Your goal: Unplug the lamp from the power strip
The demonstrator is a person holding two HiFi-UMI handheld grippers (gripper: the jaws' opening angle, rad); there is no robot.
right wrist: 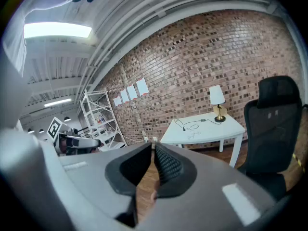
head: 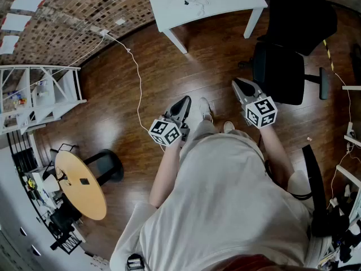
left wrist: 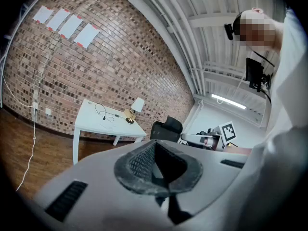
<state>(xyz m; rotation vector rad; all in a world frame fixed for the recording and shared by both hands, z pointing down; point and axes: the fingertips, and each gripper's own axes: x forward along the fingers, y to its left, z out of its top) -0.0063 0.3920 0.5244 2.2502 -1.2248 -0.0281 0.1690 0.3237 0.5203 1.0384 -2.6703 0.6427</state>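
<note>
A small lamp [right wrist: 217,102] with a white shade and brass base stands at the far end of a white table [right wrist: 202,131] against the brick wall. The left gripper view shows the same lamp [left wrist: 137,107] and table [left wrist: 94,124]. A thin dark cable [right wrist: 190,124] curls over the tabletop beside it; I cannot make out the power strip. Both grippers are held in the air well short of the table, over the wooden floor. My left gripper [head: 181,103] [left wrist: 155,146] is shut and holds nothing. My right gripper [head: 242,84] [right wrist: 153,149] is shut and holds nothing too.
A black office chair [head: 285,66] stands just right of the table, ahead of my right gripper. A white cable [head: 138,83] runs from the wall across the floor. White shelving [head: 39,95] and a round wooden table [head: 84,185] are at the left.
</note>
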